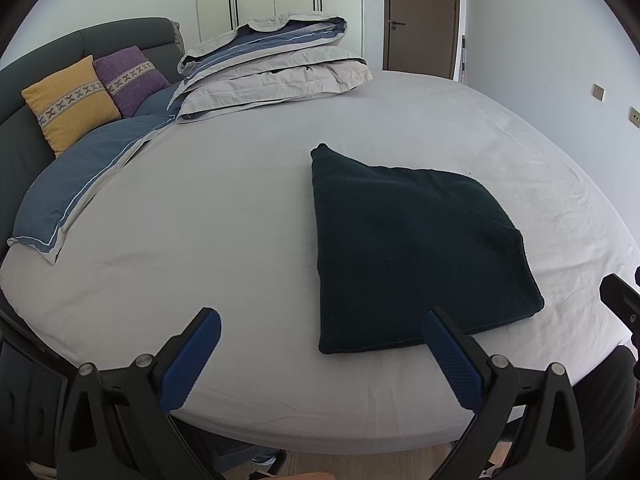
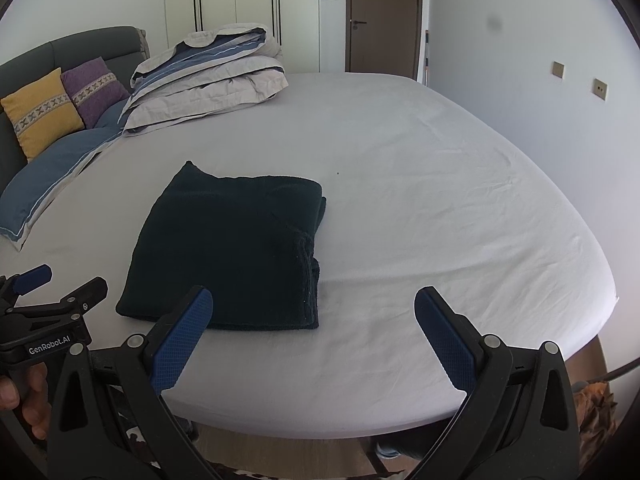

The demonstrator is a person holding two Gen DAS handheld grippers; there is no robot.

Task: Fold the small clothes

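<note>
A: Entry. Dark garment (image 2: 228, 248) lies folded in a rough rectangle on the white sheet (image 2: 420, 200), lower centre-left of the right wrist frame; in the left wrist frame it sits centre-right. Layered edges show stacked along its right side, so I judge the folding largely done.

B: Tongs?

A: Right gripper (image 2: 314, 306) spread wide, nothing between its blue pads (image 2: 182, 340); its left pad overlaps the garment's near edge in the picture, contact not determinable. Left gripper (image 1: 322, 326) likewise wide open and empty, its right pad in front of the near hem. Neither has hold of cloth.

B: Step in hand?

A: Judgement: tidy or one more fold. The far corner at the upper left of the bundle pokes up, and the right-side layers are slightly staggered. To do it well, take both near corners at once, pinch all layers together, lift low, lay over evenly, then press flat.

B: Risks?

A: Catching only the top layer would undo the stack; the sheet could bunch if pinched too.

B: Surroundings?

A: Folded duvet (image 2: 208, 76) and two cushions (image 2: 40, 112), upper left, well apart.
</note>
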